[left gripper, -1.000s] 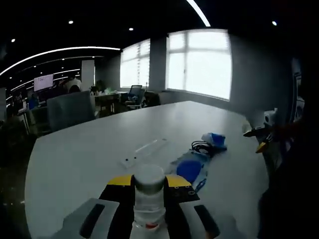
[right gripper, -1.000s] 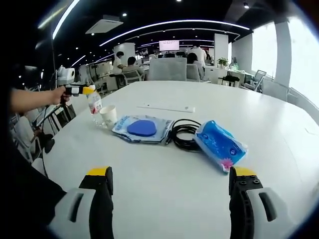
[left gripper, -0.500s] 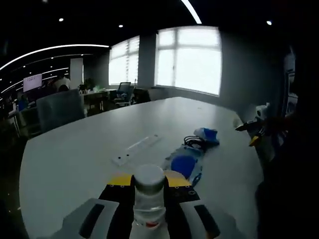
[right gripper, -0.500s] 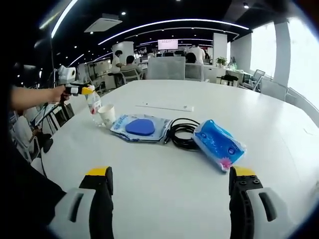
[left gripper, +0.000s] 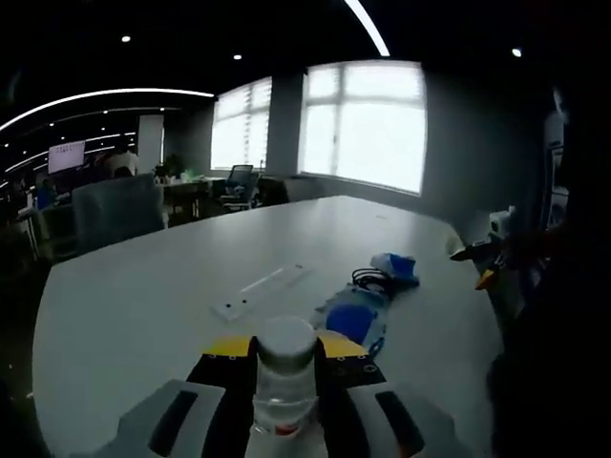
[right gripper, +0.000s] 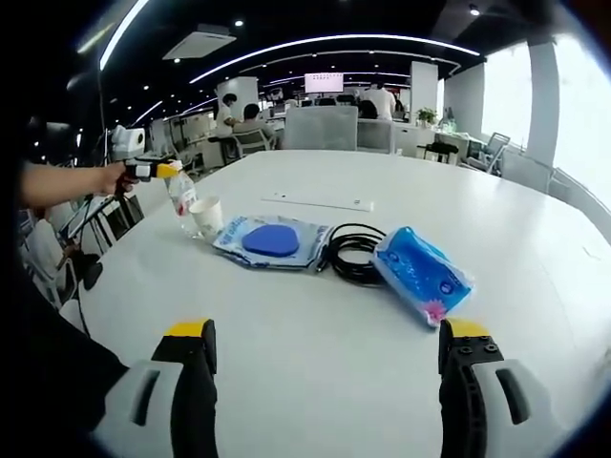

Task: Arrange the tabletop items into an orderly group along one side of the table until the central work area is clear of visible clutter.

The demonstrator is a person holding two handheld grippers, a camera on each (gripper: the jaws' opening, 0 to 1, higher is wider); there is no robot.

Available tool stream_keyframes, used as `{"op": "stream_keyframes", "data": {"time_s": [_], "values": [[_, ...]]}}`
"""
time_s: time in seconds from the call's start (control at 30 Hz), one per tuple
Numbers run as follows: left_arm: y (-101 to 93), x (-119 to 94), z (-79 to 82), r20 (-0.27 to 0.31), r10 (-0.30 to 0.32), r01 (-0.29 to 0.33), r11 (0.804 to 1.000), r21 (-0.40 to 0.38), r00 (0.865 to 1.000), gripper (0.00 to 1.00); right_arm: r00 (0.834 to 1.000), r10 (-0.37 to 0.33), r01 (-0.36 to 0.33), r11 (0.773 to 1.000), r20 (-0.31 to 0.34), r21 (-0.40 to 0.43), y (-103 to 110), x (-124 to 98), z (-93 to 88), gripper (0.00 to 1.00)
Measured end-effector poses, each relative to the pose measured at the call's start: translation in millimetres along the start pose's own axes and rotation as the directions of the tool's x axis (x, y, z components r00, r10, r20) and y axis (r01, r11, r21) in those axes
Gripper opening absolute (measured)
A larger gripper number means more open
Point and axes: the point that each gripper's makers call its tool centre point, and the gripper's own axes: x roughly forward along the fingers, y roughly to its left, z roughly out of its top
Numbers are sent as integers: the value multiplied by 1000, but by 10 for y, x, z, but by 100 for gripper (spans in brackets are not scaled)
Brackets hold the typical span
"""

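Left gripper view looks along the left hand-held gripper (left gripper: 284,405), whose jaws are clamped on a clear plastic bottle (left gripper: 284,382) with a pale cap and a red-marked label too blurred to read. Past it the white tabletop (left gripper: 143,286) runs toward bright windows; at about 1 o'clock from the bottle lie a blue pouch (left gripper: 353,313), a black cable (left gripper: 368,279) and a blue tissue pack (left gripper: 396,265), with a long white strip (left gripper: 260,291) at 12 o'clock. Right gripper view shows the right hand-held gripper (right gripper: 325,382) with its yellow-tipped jaws spread wide and nothing between them, well short of the row of things. At 12 o'clock from it lie the pouch (right gripper: 272,239), the coiled cable (right gripper: 353,251) and the tissue pack (right gripper: 422,274), touching or just beside one another; printing on the pack cannot be read. At 10 o'clock a white paper cup (right gripper: 206,217) stands just beside the bottle (right gripper: 180,196), which the left hand-held gripper (right gripper: 153,171) grips near the tabletop (right gripper: 315,334) edge. The strip (right gripper: 318,202) lies beyond the pouch.
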Motion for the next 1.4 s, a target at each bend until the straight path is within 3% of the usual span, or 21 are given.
{"op": "stream_keyframes", "data": {"time_s": [0.2,0.4,0.7,1.0,1.13,1.4], "values": [[27,-27,29,28,3,-3,1000,-4,1000,23,1000,0,0,1000,2,1,-10,-1,-1,93],[65,-95,125,47,44,-44,999,-7,998,36,1000,-2,1,1000,25,6,-50,4,68,94],[-127,-241,104,6,85,-85,996,17,996,47,998,23,-23,1000,58,6,-98,49,152,95],[-565,-355,204,23,114,-115,993,26,993,55,997,40,-41,999,70,4,-132,71,194,95],[-755,-305,184,2,121,-121,993,-3,993,65,996,52,-53,999,72,5,-152,95,234,95],[-1120,-205,112,12,100,-100,995,-16,995,68,990,131,-125,987,60,-96,-42,215,375,93]]}}
